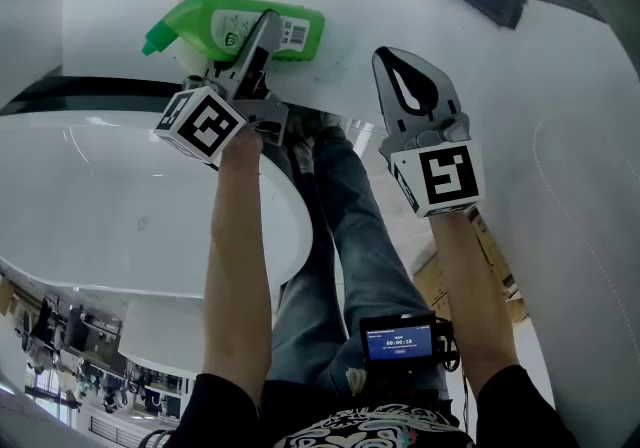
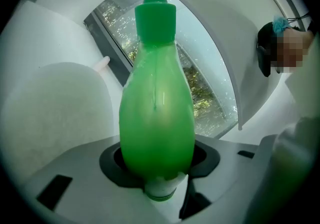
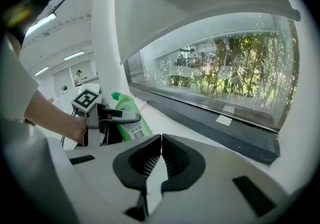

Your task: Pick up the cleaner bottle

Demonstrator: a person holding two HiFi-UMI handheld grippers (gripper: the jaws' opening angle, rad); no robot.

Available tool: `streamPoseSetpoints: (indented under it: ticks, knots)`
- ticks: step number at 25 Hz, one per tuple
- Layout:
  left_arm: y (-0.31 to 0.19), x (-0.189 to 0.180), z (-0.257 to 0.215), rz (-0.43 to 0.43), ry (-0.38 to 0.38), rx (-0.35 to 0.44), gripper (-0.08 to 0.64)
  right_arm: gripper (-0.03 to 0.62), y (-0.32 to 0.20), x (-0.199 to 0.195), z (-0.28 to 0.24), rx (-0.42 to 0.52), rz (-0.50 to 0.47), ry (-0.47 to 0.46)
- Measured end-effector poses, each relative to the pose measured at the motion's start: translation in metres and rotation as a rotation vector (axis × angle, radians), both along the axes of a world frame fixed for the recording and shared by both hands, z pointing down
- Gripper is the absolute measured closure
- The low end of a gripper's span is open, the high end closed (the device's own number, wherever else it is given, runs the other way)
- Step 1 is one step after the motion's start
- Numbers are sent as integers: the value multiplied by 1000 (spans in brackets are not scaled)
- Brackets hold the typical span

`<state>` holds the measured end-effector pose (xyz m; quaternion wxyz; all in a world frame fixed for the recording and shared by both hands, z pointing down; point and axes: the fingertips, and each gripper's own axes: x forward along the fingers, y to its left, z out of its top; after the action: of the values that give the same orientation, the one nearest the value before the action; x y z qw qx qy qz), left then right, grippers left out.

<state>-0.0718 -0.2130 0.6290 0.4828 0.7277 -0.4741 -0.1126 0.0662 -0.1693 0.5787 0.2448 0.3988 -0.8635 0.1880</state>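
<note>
The cleaner bottle point(image 1: 215, 26) lies on its side at the far left of the white ledge point(image 1: 345, 76), cap leftward, long axis running left to right. The left gripper point(image 1: 262, 36) is already clamped across the bottle's body near the label end. I can't tell whether the bottle has cleared the ledge. To the right the right gripper point(image 1: 405, 71) hangs well apart, jaws pressed together on nothing. The lift belongs to the left hand, likely straight up.
</note>
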Motion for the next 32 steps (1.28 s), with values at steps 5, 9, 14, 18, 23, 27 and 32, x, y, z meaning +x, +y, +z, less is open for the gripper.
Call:
streamPoseSetpoints:
  ticks: [5,9,14,18,23,27,32]
  knots:
    - [4,5,5,12,70,-22,362,565,-7,-15,-12,59,-41,-30]
    - [5,6,4,-17,152,-20,362,565,-10,-10,-9,36,-23,-28]
    - [10,9,-3,-38,232,-34,364,565,-5,4,-5,10,4,-2]
    - [15,10,-20,-58,292,-34,364,565,-3,7,-17,23,24,-4]
    - [16,17,-52,-51,327,-6,364,565,2,12,-34,23,55,-23]
    - [33,7,-96,-48,349,30,364,565,23,-1,-67,40,54,-39]
    - [42,14,-116,-57,374,42,363,565,28,10,-82,45,72,-48]
